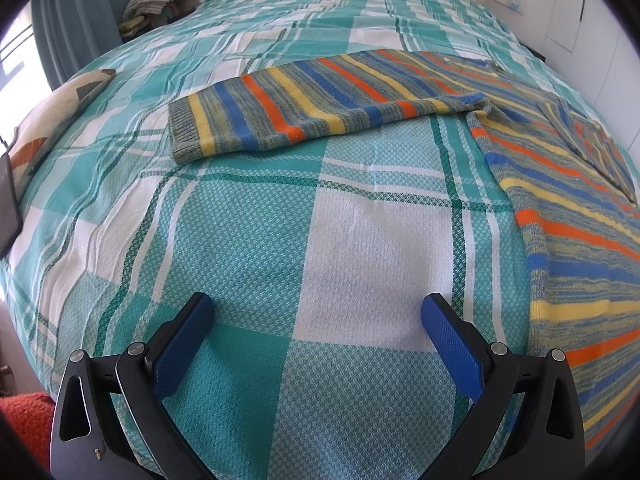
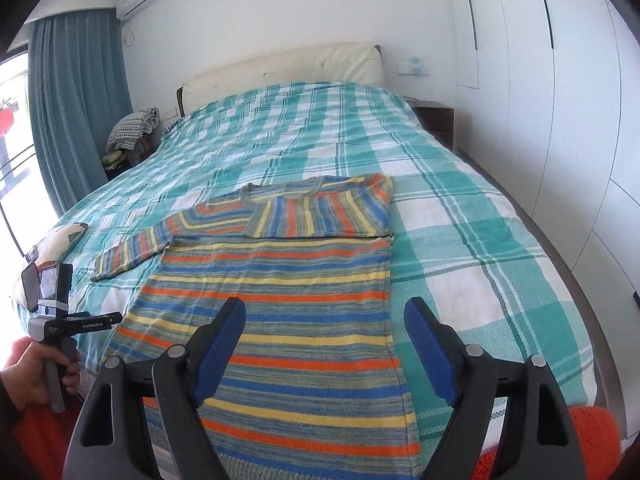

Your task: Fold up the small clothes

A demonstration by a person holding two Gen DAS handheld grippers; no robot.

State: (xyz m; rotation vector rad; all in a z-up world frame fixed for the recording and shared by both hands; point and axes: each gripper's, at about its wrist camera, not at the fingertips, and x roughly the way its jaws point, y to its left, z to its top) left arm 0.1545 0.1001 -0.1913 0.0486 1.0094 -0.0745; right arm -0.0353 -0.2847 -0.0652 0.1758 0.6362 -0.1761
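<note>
A knitted sweater (image 2: pixel 280 280) with blue, orange and yellow stripes lies flat on the bed, neck toward the headboard. One sleeve (image 2: pixel 316 216) is folded across the chest. The other sleeve (image 1: pixel 300 100) stretches straight out to the left on the bedspread. My right gripper (image 2: pixel 325 306) hangs open above the sweater's lower body, nothing between its blue pads. My left gripper (image 1: pixel 318 304) is open over bare bedspread, with the sweater's body (image 1: pixel 580 240) to its right and the outstretched sleeve ahead. A hand (image 2: pixel 36 376) holds the left tool's handle at the left edge of the right wrist view.
A teal and white checked bedspread (image 2: pixel 460 240) covers the bed. A patterned pillow (image 1: pixel 52 120) lies at its left edge. Piled cloth (image 2: pixel 132 128) and a curtain (image 2: pixel 76 100) stand at the far left, a nightstand (image 2: pixel 434 120) and white wardrobe (image 2: pixel 560 120) on the right. Orange fabric (image 2: pixel 592 432) shows below the bed.
</note>
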